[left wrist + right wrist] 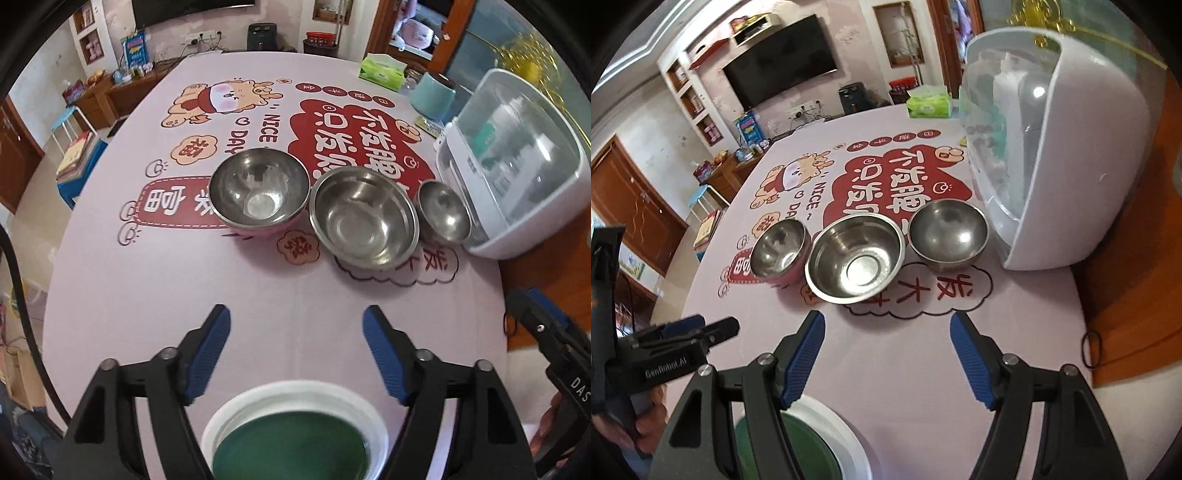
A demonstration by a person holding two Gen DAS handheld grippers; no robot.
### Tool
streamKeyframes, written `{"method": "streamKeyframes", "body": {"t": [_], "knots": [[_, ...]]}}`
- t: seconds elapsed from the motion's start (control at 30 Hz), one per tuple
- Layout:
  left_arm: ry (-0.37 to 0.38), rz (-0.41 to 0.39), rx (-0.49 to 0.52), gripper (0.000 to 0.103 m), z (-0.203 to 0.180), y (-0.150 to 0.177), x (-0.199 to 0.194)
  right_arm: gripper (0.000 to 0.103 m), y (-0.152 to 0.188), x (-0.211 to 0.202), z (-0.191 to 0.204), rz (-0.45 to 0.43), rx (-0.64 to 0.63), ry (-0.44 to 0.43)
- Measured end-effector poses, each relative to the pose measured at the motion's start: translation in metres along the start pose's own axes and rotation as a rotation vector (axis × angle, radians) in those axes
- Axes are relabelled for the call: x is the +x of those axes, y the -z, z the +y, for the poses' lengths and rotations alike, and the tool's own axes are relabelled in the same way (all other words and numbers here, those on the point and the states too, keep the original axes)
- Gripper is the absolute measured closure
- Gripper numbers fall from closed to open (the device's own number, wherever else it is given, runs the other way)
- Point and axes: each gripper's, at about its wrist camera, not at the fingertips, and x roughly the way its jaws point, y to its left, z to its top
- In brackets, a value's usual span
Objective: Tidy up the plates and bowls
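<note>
The blue ribbed fingers of the left gripper stood wide apart with nothing between them, hovering over bare pink tablecloth; the right gripper likewise had its two blue pads spread and empty

Three stainless steel bowls sat in a row across the middle of the printed pink cloth, all upright and empty. The one at the left end was a deep steel bowl with a pink outer shell. In the middle was a wide shallow all-steel bowl, seemingly touching the pink one's rim or just beside it. At the right end was a small rounded steel bowl, just beside the middle one and close to a white plastic cabinet with a clear domed lid. Their insides were shiny, with bright reflections on the flat bottoms

One round plate with a white rim and dark green centre lay at the near edge of the table, below the left gripper's fingers and well apart from the bowls; it looked blurred

One green tissue box stood at the far end of the table
</note>
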Motion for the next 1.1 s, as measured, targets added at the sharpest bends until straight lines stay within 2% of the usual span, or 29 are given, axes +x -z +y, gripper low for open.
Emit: {"method": "streamKeyframes", "body": {"t": [0.2, 0.57, 0.93, 1.1], "knots": [[0.054, 0.043, -0.062, 0.029, 0.000, -0.018, 0.030, 0.032, -0.016, 0.040, -0.003, 0.075, 0.069, -0.022], [0.131, 0.075, -0.120, 0.029, -0.004, -0.036, 0.084, 0.032, -0.016, 0.110, -0.021, 0.211, 0.221, -0.117], [0.169, -0.001, -0.102, 0.030, -0.012, -0.044, 0.115, 0.033, -0.009, 0.145, -0.034, 0.219, 0.315, -0.200], [0.170, -0.025, -0.104, 0.036, -0.015, -0.045, 0.125, 0.047, -0.008, 0.154, -0.037, 0.214, 0.315, -0.212]]}}
